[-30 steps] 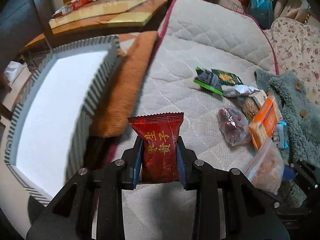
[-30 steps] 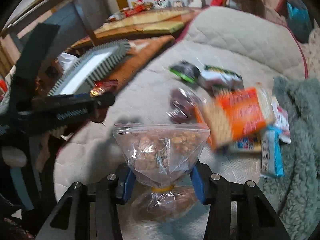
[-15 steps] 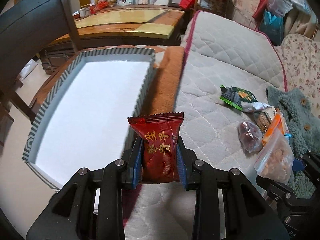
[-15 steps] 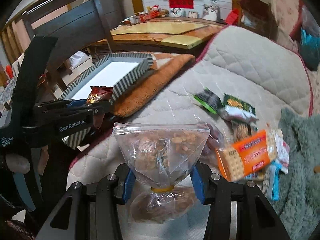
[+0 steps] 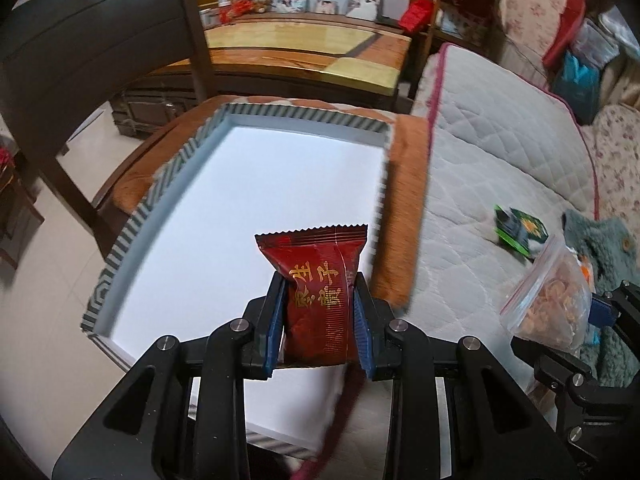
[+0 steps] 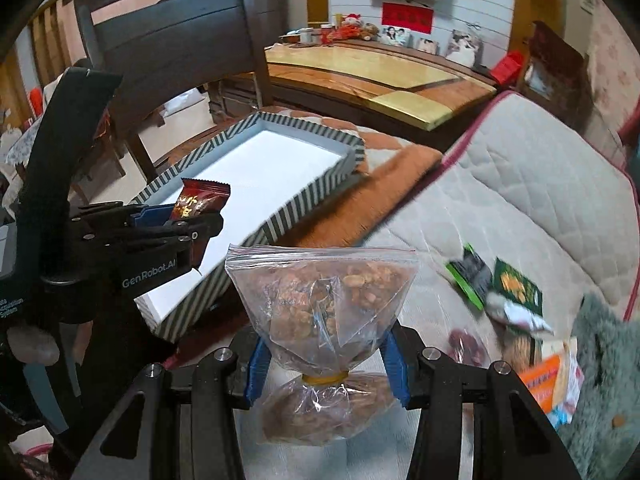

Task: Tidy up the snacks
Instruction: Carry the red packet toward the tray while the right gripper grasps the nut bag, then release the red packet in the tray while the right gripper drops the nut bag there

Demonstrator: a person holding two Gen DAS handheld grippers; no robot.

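Observation:
My left gripper [image 5: 319, 320] is shut on a dark red snack packet [image 5: 318, 292] with gold characters and holds it above the near right part of the striped box [image 5: 132, 232] with a white floor. My right gripper [image 6: 323, 356] is shut on a clear zip bag of nuts [image 6: 322, 300] tied with a yellow band, to the right of the box [image 6: 320, 196]. The left gripper [image 6: 176, 220] with the red packet [image 6: 200, 202] shows in the right wrist view, over the box. The nut bag [image 5: 548, 296] shows at the right of the left wrist view.
The box sits on a brown cushion [image 5: 404, 216] beside a quilted mattress [image 5: 500, 168]. Several snack packets lie on the mattress: green packs [image 6: 496, 284], an orange cracker pack [image 6: 548, 380], a dark red bag [image 6: 466, 346]. A dark chair [image 6: 168, 52] and wooden table [image 6: 372, 76] stand behind.
Both grippers have moved left toward the box with their snacks. The red packet is now over the box floor; the nut bag has moved away from the snack pile.

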